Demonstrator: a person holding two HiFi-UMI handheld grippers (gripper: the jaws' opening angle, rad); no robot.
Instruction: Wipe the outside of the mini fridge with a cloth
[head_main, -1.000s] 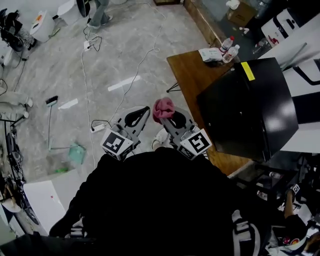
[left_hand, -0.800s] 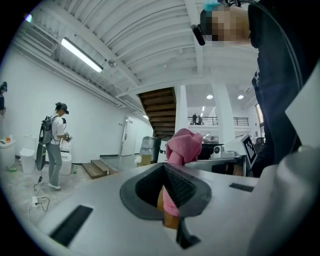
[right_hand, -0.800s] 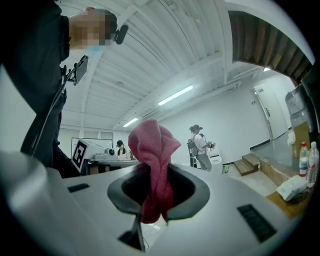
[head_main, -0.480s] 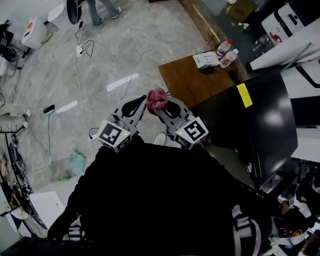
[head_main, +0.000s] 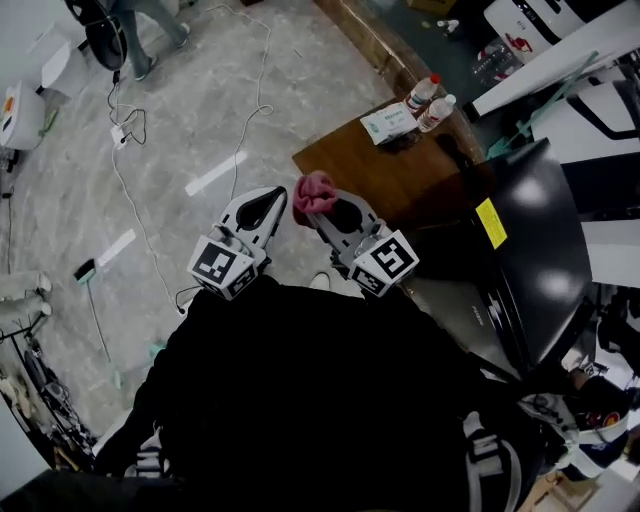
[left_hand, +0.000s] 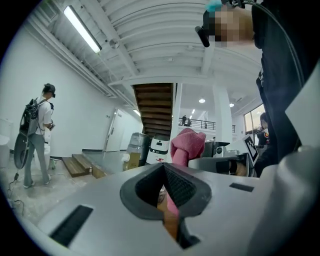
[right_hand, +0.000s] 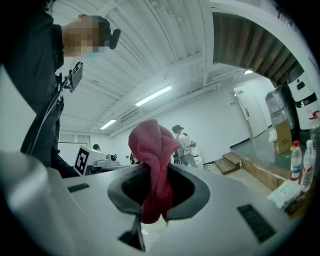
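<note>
Head view: mini fridge (head_main: 545, 270) sits at 3 o'clock of the right gripper (head_main: 325, 205), cloth not on it yet.
Grey marble floor (head_main: 200, 120), cables (head_main: 120, 180) at 10, wooden table (head_main: 350, 165) at 1. Fridge shell is glossy and stiff, likely slick. Jaws of the left gripper (head_main: 265, 203) are pressed together, empty. Right pinches the pink cloth (right_hand: 152, 145) mid-bunch: soft, light, floppy, so that hold looks fine for wiping.

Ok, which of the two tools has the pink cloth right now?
The right tool, its jaws shut on the pink cloth, which bunches above them. The left tool is shut too, with nothing between its jaws.
</note>
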